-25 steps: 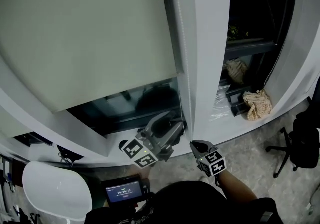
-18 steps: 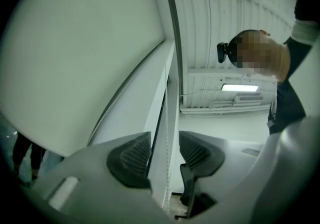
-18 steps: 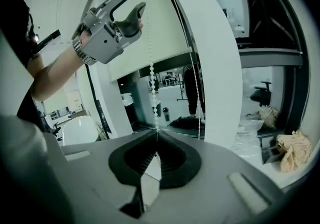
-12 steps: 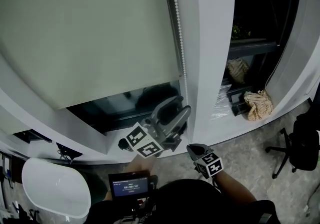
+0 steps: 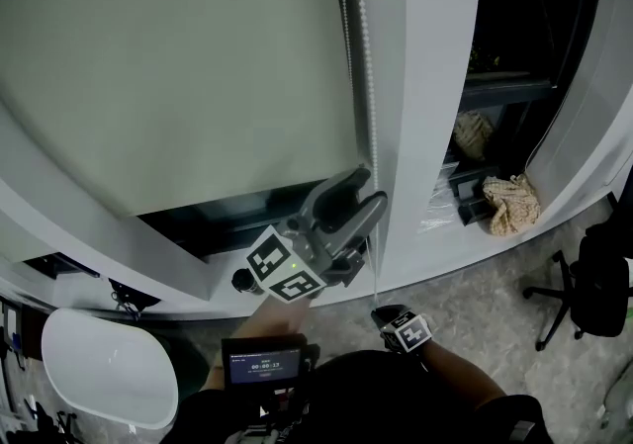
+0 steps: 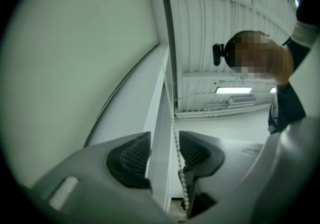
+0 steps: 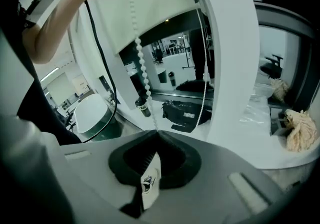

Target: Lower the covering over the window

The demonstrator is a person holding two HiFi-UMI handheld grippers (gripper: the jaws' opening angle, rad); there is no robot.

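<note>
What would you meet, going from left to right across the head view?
In order: roller blind → bead chain → white window post → crumpled cloth → black office chair.

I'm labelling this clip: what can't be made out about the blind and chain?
Blind: top cut off by head view's upper edge.
Bead chain below right tool: hidden by its shut jaws, right gripper view.
Left tool: chain-to-pad contact unclear, left gripper view.

blind (image 5: pixel 178 66) left of bead chain (image 5: pixel 368 86); left hand-held gripper (image 5: pixel 368 187) astride bead chain, above right hand-held gripper (image 5: pixel 381 312)
</note>
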